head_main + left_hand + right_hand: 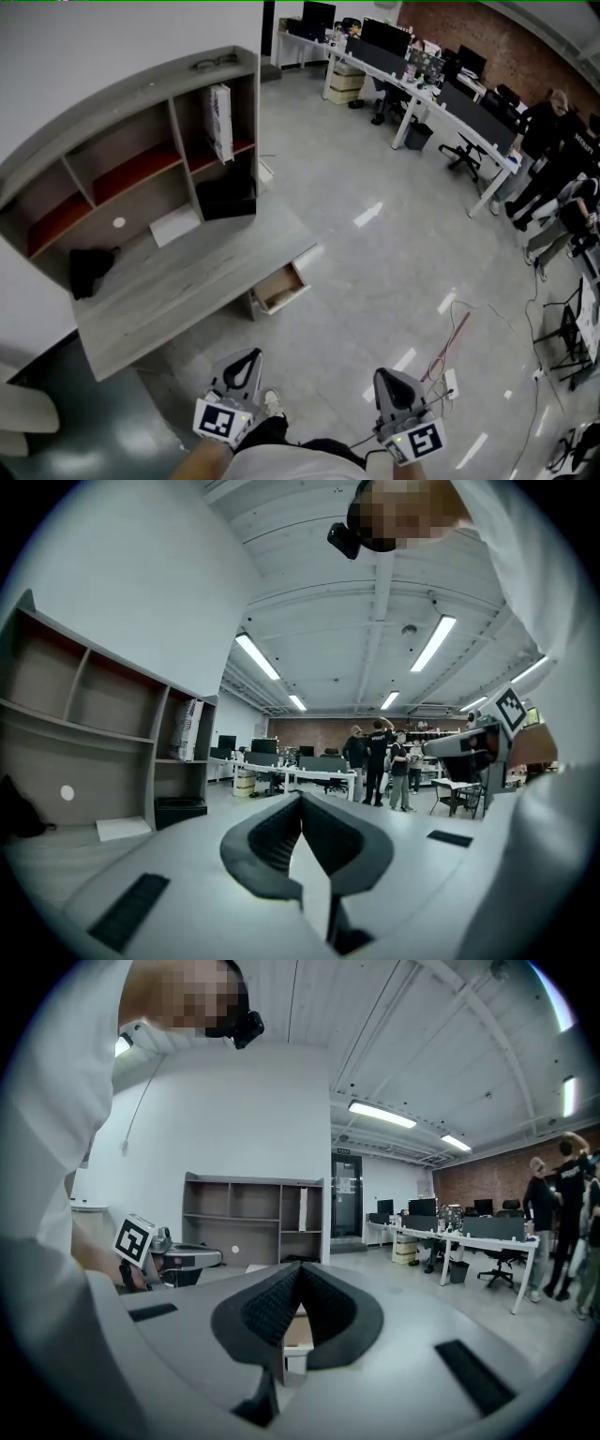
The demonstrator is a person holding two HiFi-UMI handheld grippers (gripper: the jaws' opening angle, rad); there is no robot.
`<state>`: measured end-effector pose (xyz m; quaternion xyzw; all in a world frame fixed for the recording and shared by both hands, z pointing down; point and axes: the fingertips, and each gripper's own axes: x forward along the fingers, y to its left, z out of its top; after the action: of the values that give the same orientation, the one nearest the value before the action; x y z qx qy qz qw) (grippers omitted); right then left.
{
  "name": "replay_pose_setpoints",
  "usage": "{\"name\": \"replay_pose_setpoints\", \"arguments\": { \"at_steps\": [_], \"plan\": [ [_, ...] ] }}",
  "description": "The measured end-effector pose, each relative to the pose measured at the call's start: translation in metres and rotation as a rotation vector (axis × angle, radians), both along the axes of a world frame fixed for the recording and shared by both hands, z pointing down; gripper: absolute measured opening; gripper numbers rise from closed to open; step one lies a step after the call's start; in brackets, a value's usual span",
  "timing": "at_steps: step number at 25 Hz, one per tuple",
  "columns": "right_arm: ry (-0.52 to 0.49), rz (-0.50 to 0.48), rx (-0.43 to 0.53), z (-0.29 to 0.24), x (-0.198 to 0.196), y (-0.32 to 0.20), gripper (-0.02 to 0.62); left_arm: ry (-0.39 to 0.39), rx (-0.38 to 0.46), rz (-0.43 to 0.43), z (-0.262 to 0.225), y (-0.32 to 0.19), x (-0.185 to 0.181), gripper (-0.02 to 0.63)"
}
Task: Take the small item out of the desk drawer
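The person stands well back from the table [192, 281]. The drawer [281, 288] is pulled out below its front edge, well apart from both tools. The left gripper [251, 357] has its jaws pressed together on nothing, and the right gripper [385, 377] is the same, tips touching. The small item should be in that drawer, but I can't really make it out from here. The pale inside looks bare from above, and the item may lie further back under the table top. The chief risk is reaching in with closed jaws, which would only nudge the item deeper. A low, half-blind reach could also knock a gripper against the table edge or the drawer wall. The red cable [454, 339] and power strip [451, 382] on the floor lie near the right side — easy to snag when stepping in.
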<state>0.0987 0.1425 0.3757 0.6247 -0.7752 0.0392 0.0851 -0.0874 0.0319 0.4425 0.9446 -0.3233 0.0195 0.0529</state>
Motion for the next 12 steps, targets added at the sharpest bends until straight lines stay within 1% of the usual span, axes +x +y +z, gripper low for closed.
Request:
{"name": "replay_pose_setpoints", "arguments": {
  "at_steps": [2, 5, 9, 12],
  "plan": [
    [-0.001, -0.001, -0.002, 0.0, 0.001, -0.021, 0.021, -0.019, -0.019, 0.018, 0.008, -0.02, 0.011, 0.017],
    [-0.006, -0.003, -0.027, 0.006, 0.002, -0.038, 0.021, -0.03, -0.033, 0.028, 0.014, -0.04, 0.023, 0.017],
    [-0.017, -0.005, -0.046, 0.013, 0.013, -0.06, 0.021, -0.025, -0.066, 0.02, 0.022, -0.062, 0.038, 0.017],
    [-0.02, -0.026, -0.044, 0.015, 0.023, -0.082, 0.021, -0.046, -0.076, 0.004, 0.028, -0.075, 0.044, 0.018]
  ]
}}
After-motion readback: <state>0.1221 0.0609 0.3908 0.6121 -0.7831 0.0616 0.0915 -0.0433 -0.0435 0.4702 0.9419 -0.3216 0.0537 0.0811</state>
